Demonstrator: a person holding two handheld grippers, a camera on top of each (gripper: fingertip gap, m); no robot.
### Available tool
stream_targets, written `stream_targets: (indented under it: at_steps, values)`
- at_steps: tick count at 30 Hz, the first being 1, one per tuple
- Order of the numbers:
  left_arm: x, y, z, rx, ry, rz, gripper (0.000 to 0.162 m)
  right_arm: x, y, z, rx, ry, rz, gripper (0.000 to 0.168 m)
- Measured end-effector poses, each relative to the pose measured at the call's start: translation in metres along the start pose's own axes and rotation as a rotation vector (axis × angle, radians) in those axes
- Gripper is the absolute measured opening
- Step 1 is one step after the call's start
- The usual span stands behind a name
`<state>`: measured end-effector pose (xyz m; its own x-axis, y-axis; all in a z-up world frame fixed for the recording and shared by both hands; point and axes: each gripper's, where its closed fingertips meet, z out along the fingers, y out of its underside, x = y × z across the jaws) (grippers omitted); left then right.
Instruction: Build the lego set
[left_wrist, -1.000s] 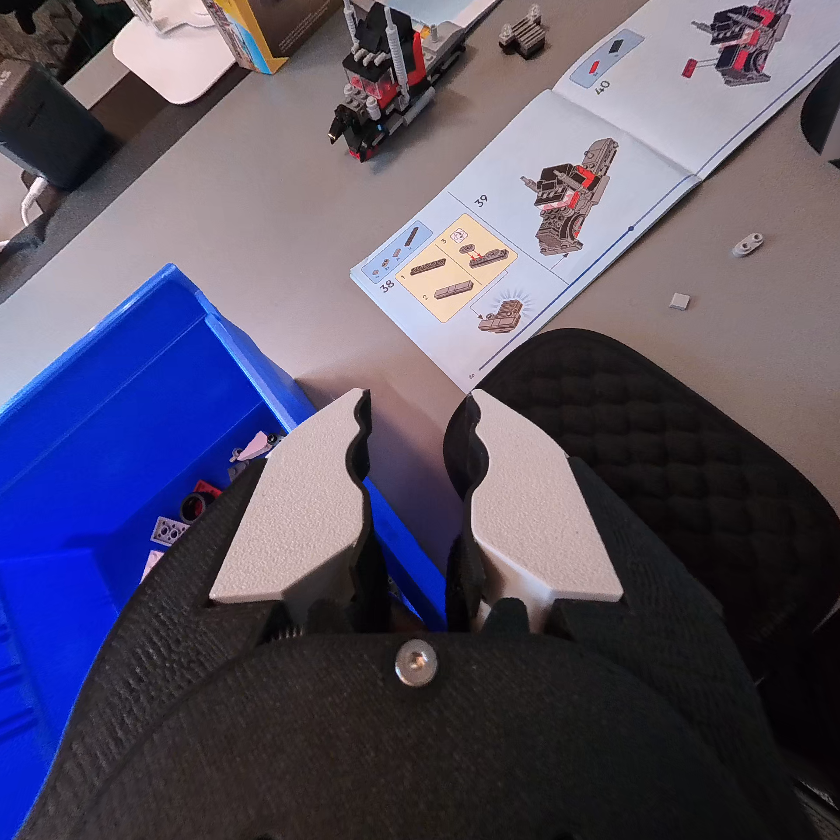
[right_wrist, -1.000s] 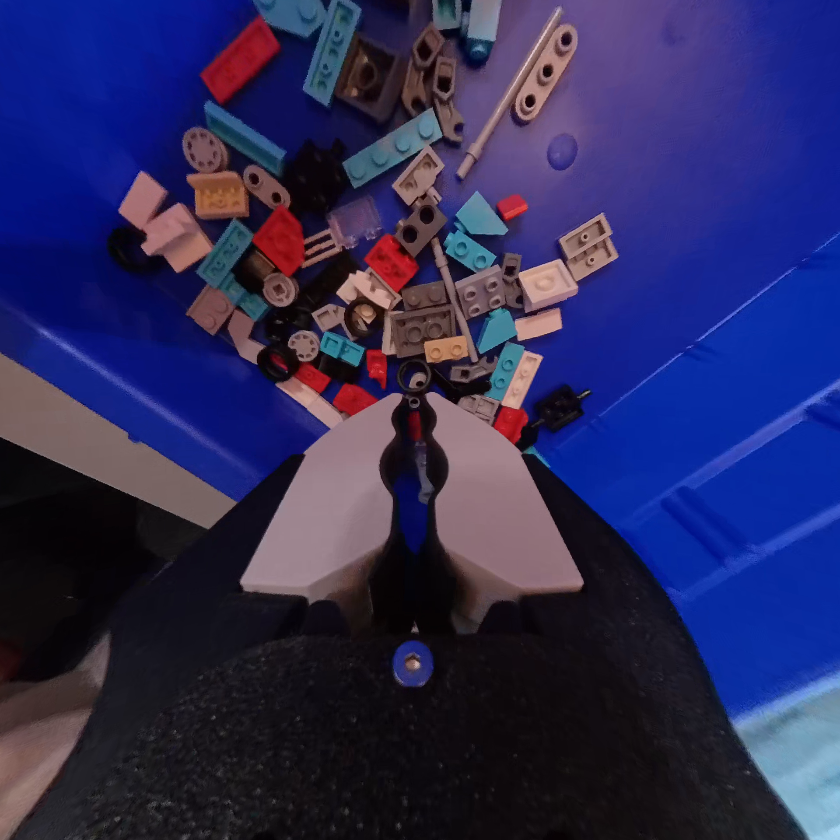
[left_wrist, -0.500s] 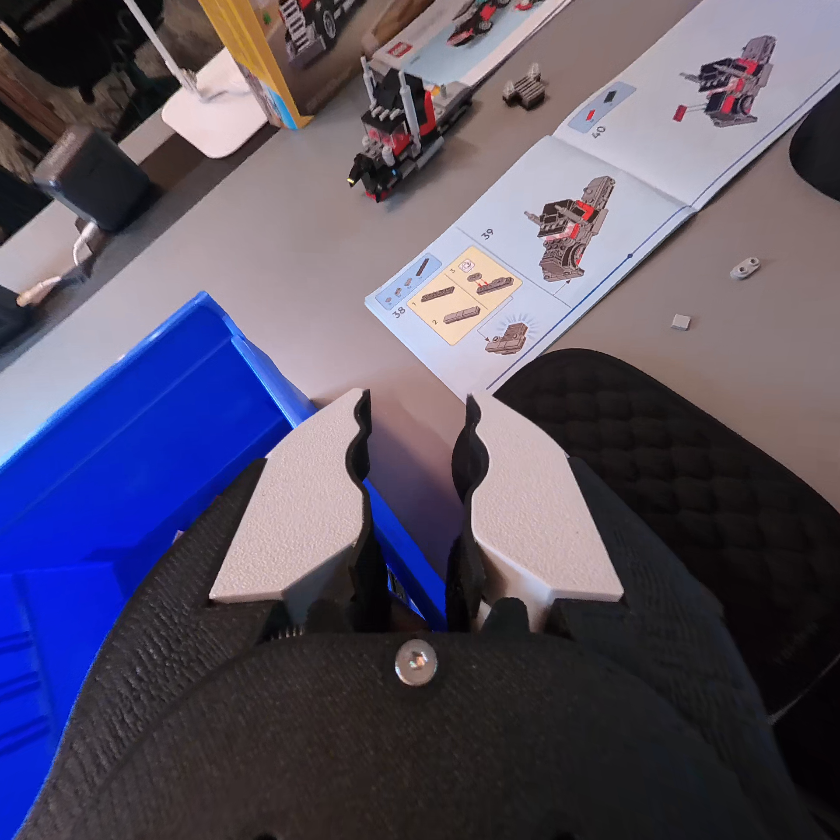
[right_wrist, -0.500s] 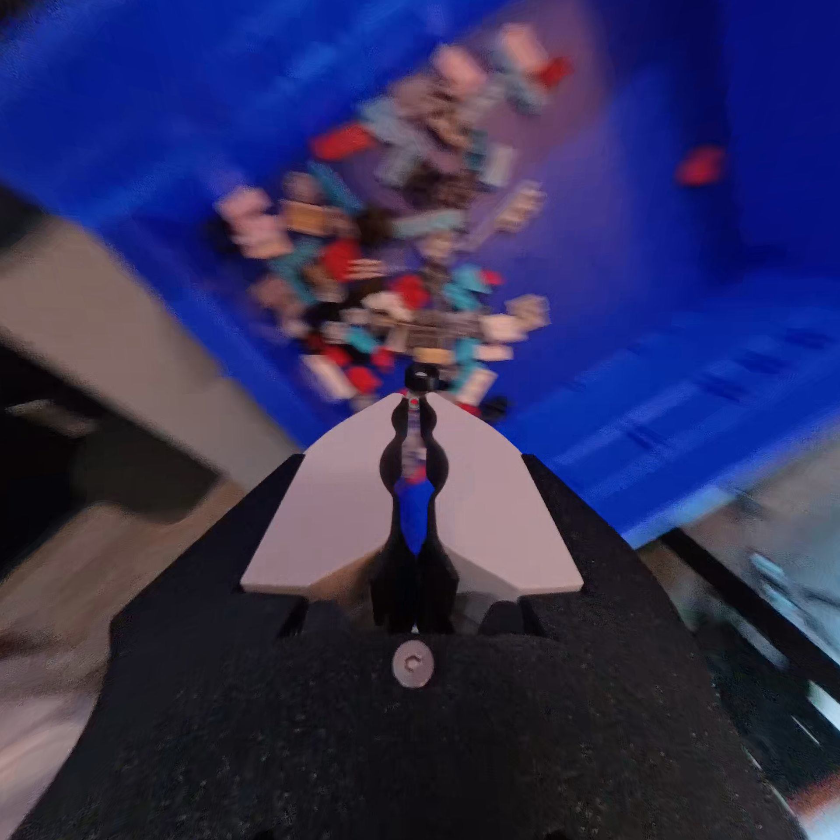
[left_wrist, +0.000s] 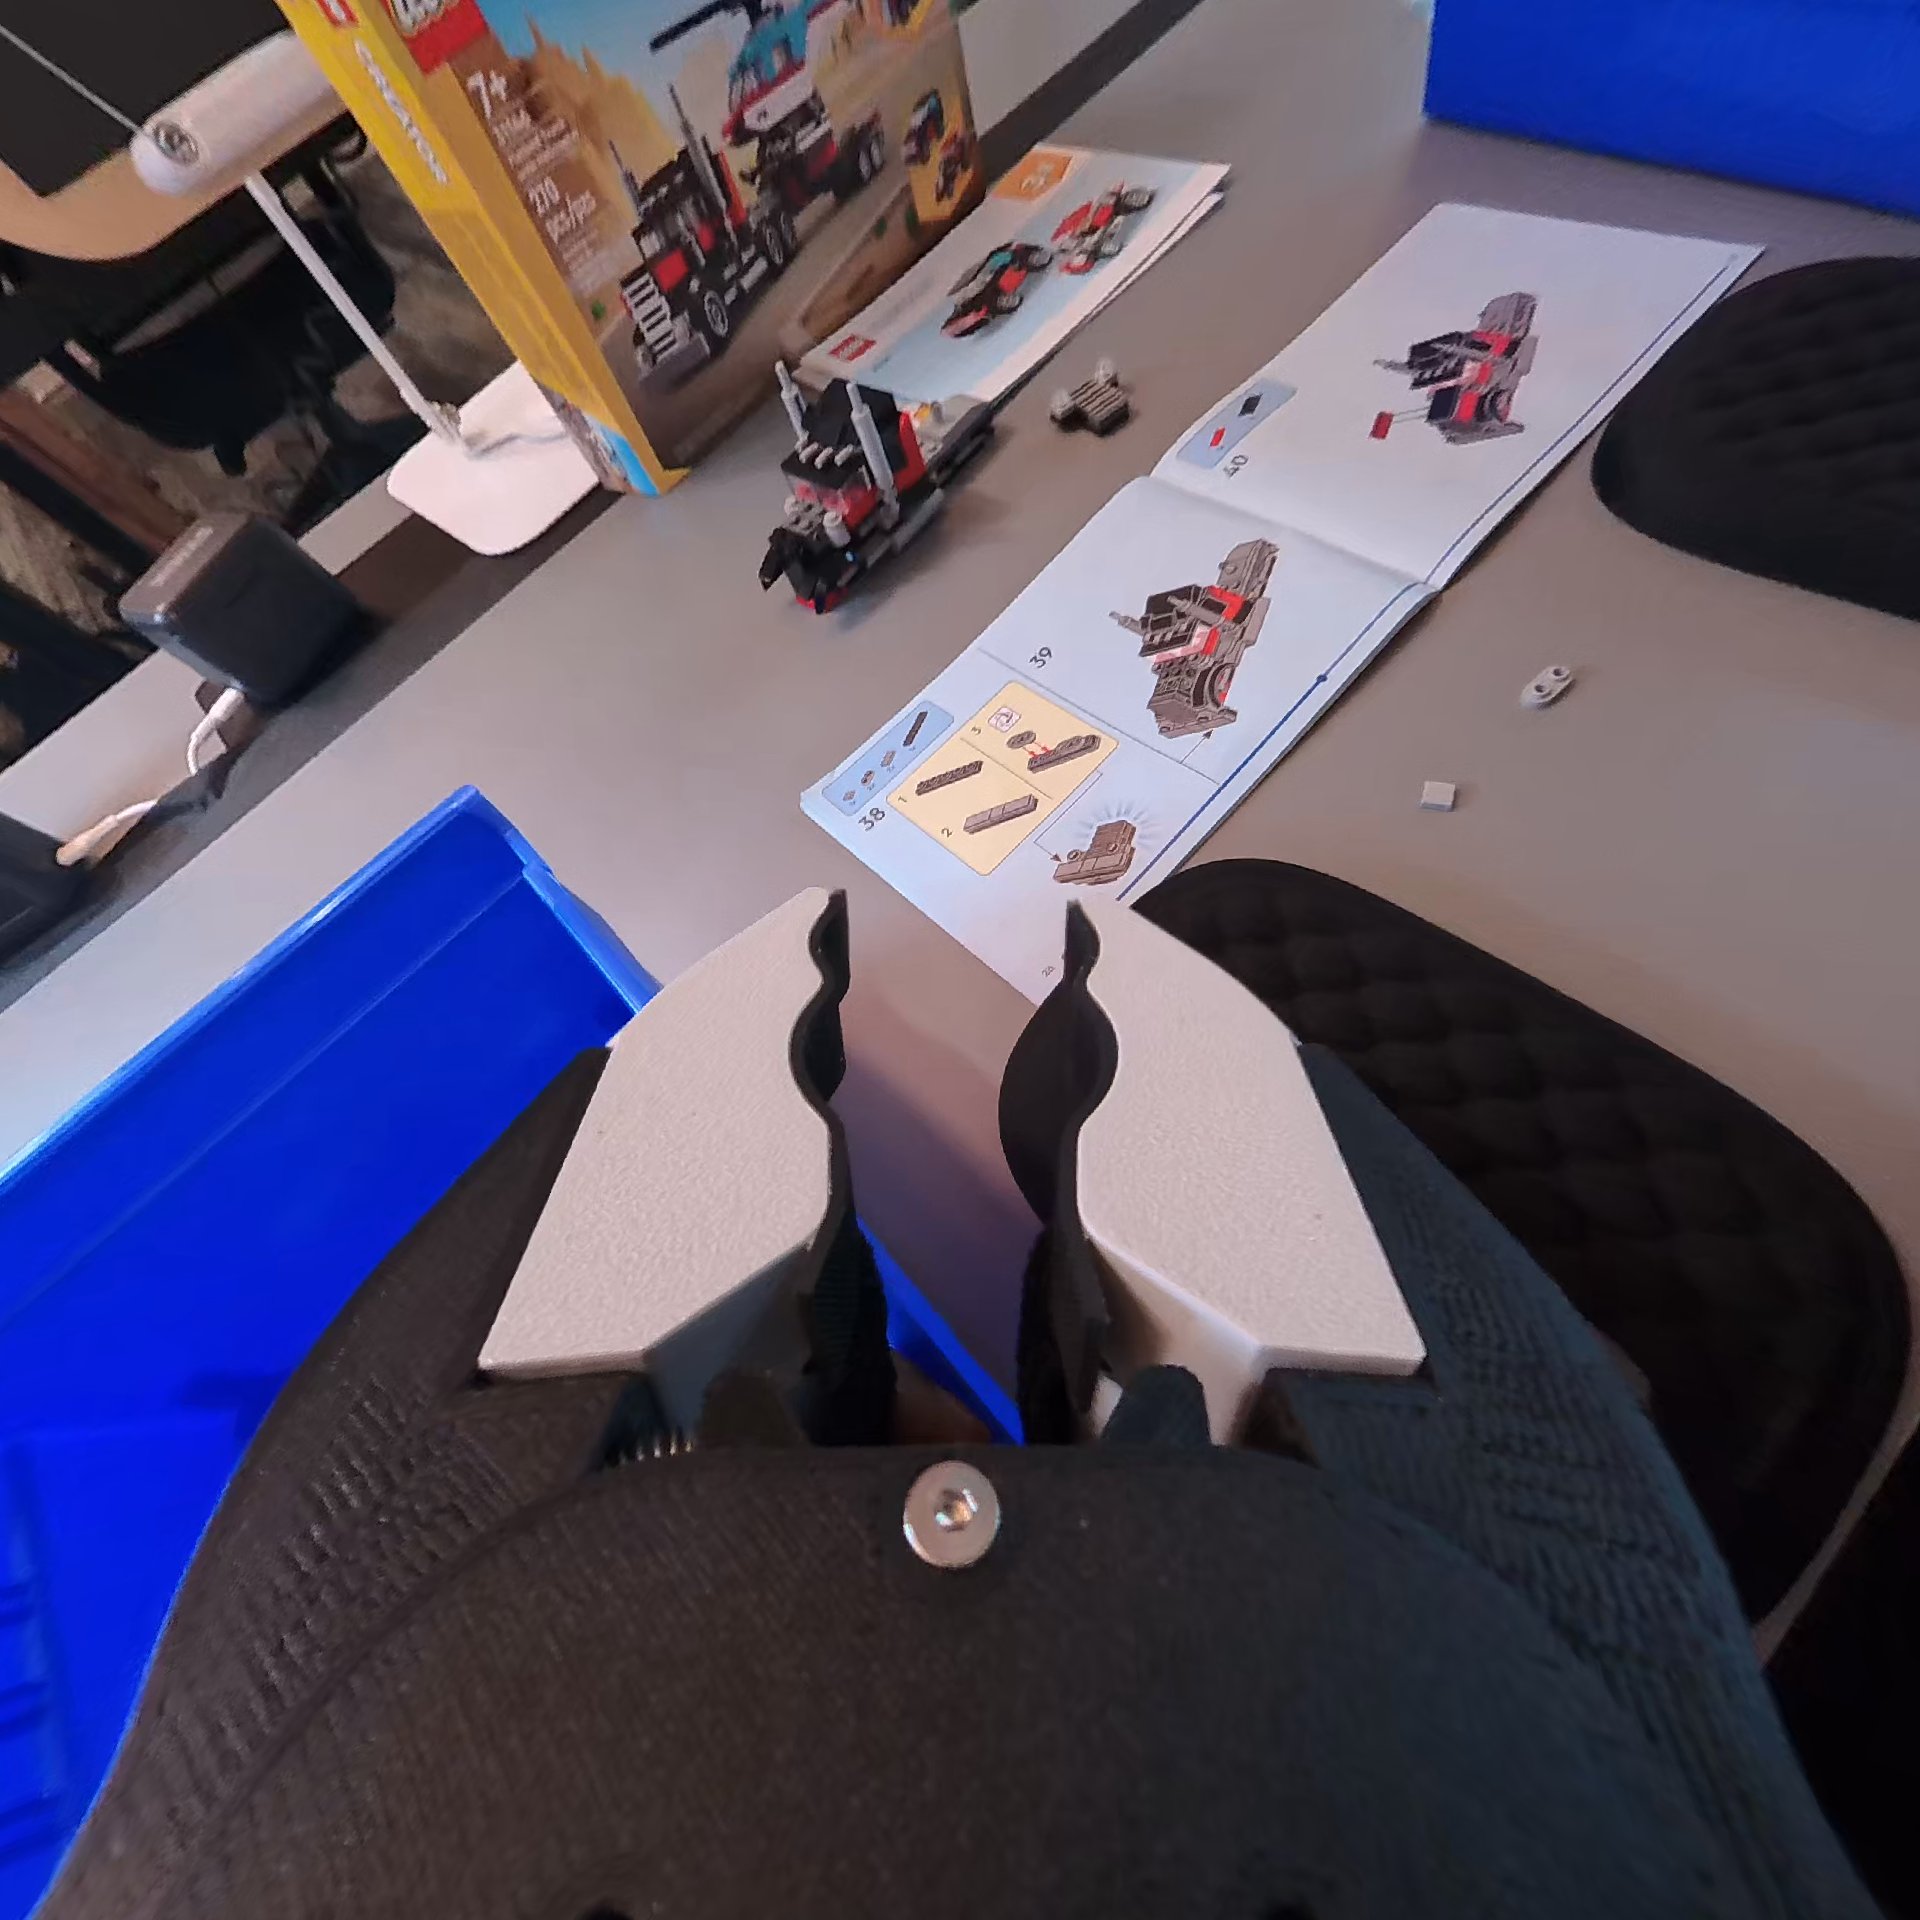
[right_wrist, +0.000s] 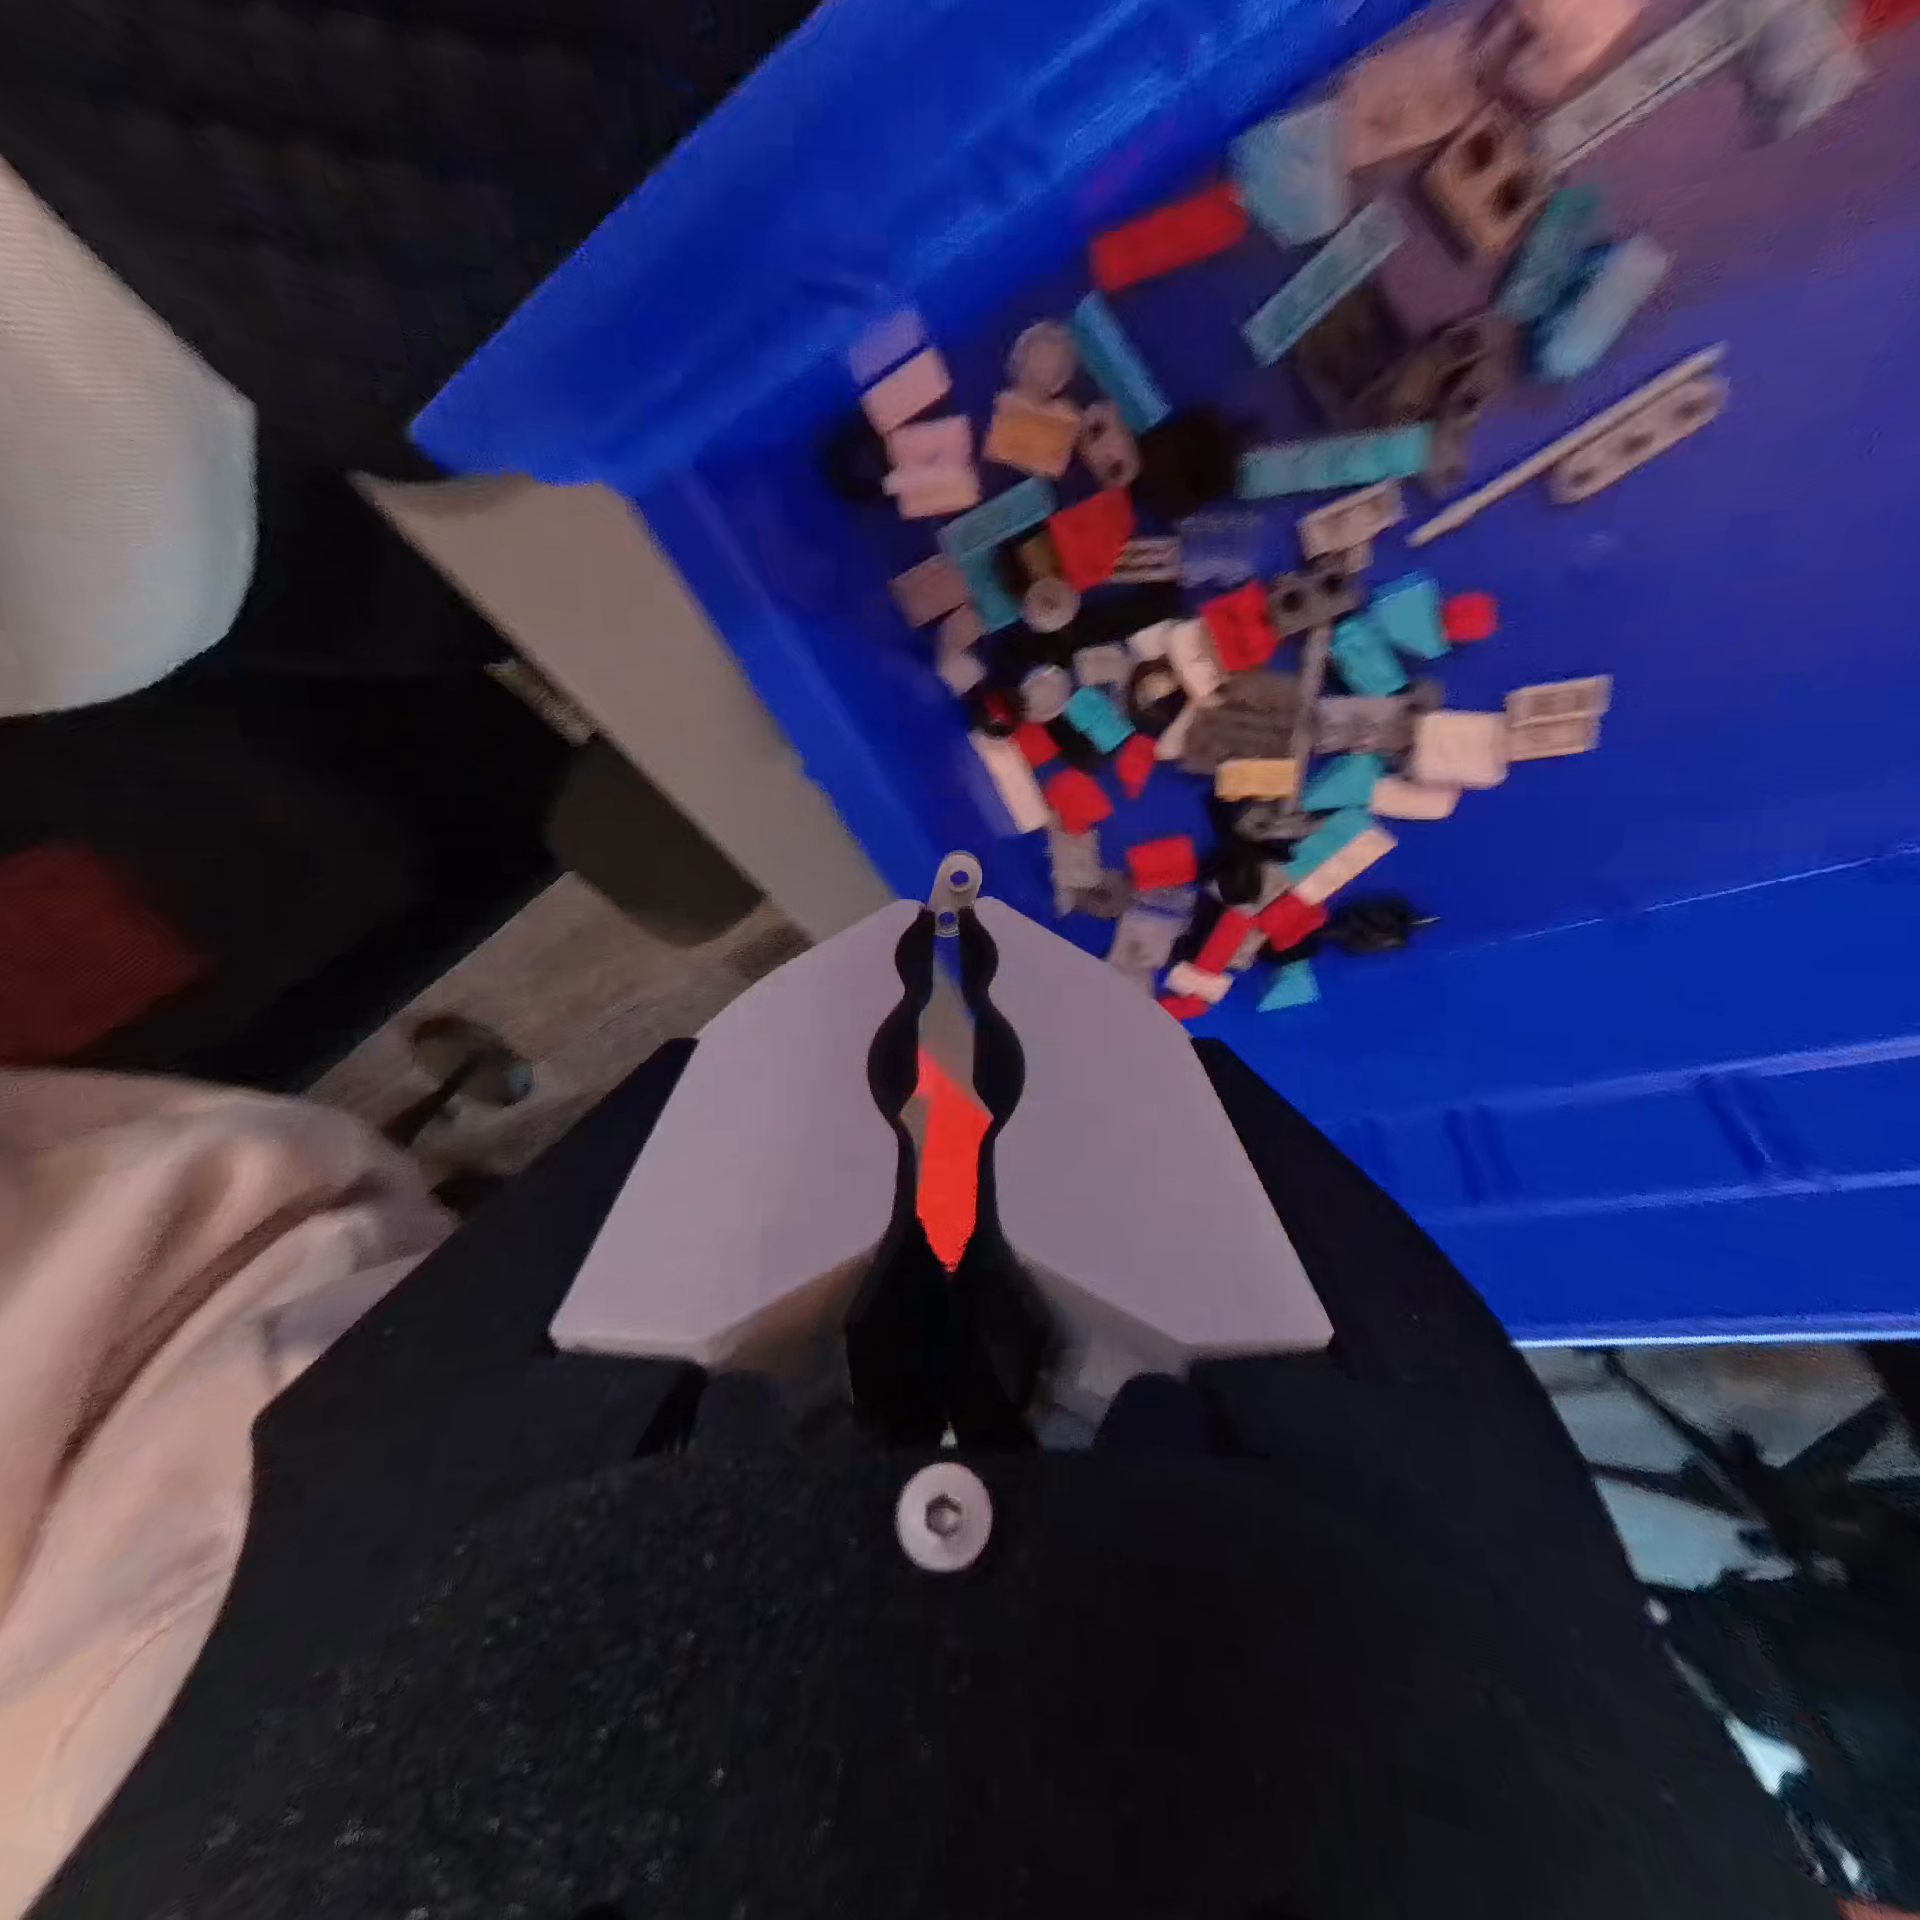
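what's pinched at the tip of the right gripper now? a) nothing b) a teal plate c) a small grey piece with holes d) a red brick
c: the right gripper is shut on a small grey piece with holes, which sticks out past its fingertips, clear of the loose bricks in the blue bin.

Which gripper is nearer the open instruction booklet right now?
Left. The left gripper hangs open just short of the open instruction booklet's near corner. The right gripper, shut on a small grey piece, is by the blue bin; no booklet shows there.
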<state>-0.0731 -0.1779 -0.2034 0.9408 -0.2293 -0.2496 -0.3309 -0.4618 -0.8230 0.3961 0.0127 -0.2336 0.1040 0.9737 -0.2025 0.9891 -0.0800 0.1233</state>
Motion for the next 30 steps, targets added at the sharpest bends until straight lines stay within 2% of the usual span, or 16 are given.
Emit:
stream_targets:
  at_steps: [2,3,6,8,11,13,16,19,23,30]
  values:
    - [0.001,0.000,-0.001,0.007,0.003,0.011,0.040,0.013,0.016,-0.004,-0.149,0.054,0.053,0.005]
    - [0.000,0.001,-0.002,0.011,0.000,0.015,0.040,0.017,0.013,-0.009,-0.152,0.068,0.056,0.005]
    - [-0.001,-0.001,-0.004,0.038,-0.006,0.000,0.040,0.011,-0.033,-0.029,0.065,0.129,-0.048,0.005]
    - [0.001,-0.002,-0.005,0.052,0.002,-0.012,0.040,-0.012,-0.083,-0.050,0.303,0.173,-0.159,0.005]
    - [0.002,-0.003,-0.005,0.059,-0.004,-0.019,0.040,-0.083,-0.153,-0.064,0.571,0.108,-0.369,0.005]
    - [0.002,-0.007,-0.006,0.069,-0.004,-0.023,0.040,-0.125,-0.195,-0.054,0.642,0.060,-0.464,0.005]
    - [0.001,-0.011,-0.009,0.076,-0.014,-0.035,0.040,-0.144,-0.247,-0.012,0.601,0.092,-0.517,0.005]
    - [0.005,-0.014,-0.012,0.082,0.010,-0.048,0.040,-0.145,-0.274,0.029,0.516,0.137,-0.664,0.005]
    - [0.007,-0.012,-0.011,0.064,0.016,-0.032,0.040,-0.134,-0.283,0.056,0.414,0.149,-0.693,0.005]
    - [0.007,-0.013,-0.011,0.070,0.011,-0.038,0.040,-0.128,-0.285,0.067,0.355,0.146,-0.698,0.010]
